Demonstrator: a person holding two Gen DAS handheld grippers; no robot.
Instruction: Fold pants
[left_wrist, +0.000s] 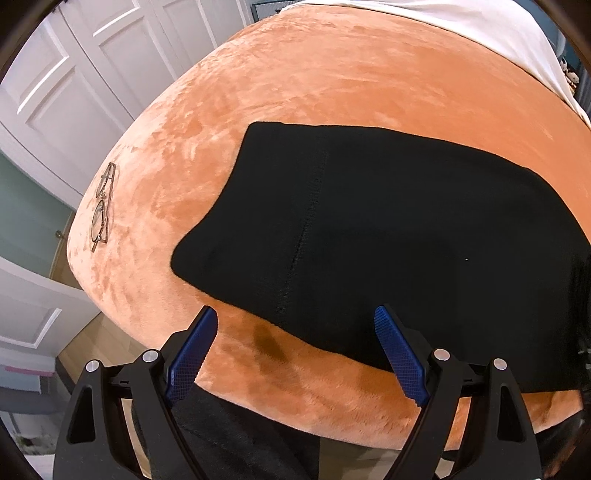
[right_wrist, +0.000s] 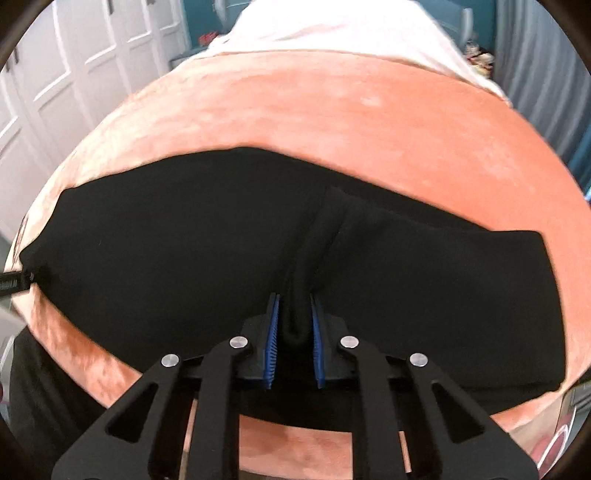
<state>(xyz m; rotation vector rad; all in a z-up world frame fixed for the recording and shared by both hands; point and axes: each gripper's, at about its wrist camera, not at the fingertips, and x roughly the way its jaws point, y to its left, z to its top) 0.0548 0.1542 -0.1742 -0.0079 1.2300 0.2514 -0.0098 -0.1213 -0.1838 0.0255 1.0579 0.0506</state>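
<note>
Black pants (left_wrist: 369, 236) lie folded flat on an orange plush blanket (left_wrist: 295, 92). My left gripper (left_wrist: 295, 317) is open and empty, hovering at the near edge of the pants. In the right wrist view the pants (right_wrist: 184, 258) spread wide across the blanket (right_wrist: 332, 110). My right gripper (right_wrist: 294, 306) is shut on a bunched fold of the pants at their near edge, with fabric pinched between the blue pads (right_wrist: 272, 332).
A pair of glasses (left_wrist: 101, 210) lies on the blanket at the left edge. A white sheet (left_wrist: 480, 26) covers the far end of the bed. White cupboard doors (left_wrist: 74, 74) stand to the left. Wooden floor shows below the bed edge.
</note>
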